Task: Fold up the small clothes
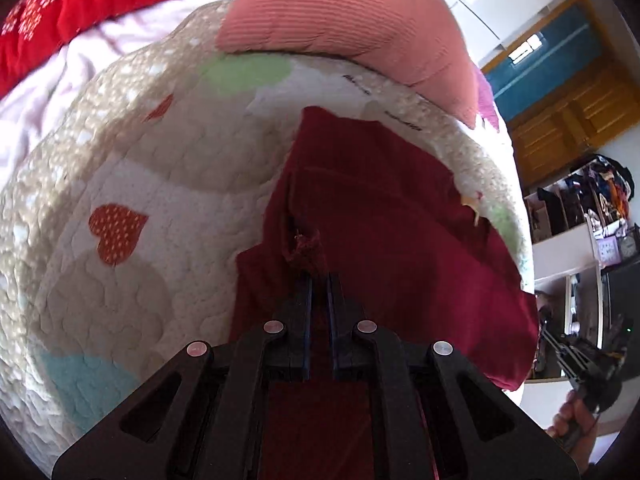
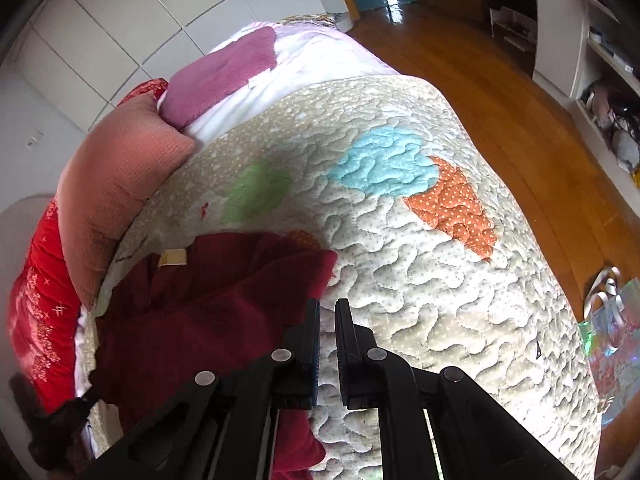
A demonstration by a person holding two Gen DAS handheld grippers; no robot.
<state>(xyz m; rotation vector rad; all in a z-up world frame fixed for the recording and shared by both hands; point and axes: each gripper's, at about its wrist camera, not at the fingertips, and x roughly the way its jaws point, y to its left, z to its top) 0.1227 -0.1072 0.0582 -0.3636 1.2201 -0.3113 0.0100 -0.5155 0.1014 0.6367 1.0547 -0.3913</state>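
Note:
A dark red garment (image 1: 392, 216) lies crumpled on the quilted bedspread (image 1: 120, 160), near its edge. My left gripper (image 1: 319, 276) is shut on a bunched fold of it, and a tuft of cloth pokes out past the fingertips. In the right wrist view the same garment (image 2: 208, 300) spreads to the left, with a beige label (image 2: 173, 258) showing. My right gripper (image 2: 328, 304) hovers just right of the garment's edge with its jaws nearly together; only quilt (image 2: 400, 260) shows in the slit between them. In the left wrist view the right gripper (image 1: 592, 364) sits at the far right, held by a hand (image 1: 572, 420).
A pink ribbed pillow (image 2: 116, 176) and a red blanket (image 2: 40, 312) lie beyond the garment. A purple towel (image 2: 224, 72) rests on white bedding. Off the bed are a wooden floor (image 2: 500, 100), cluttered shelves (image 2: 600, 60) and a shiny gift bag (image 2: 612, 340).

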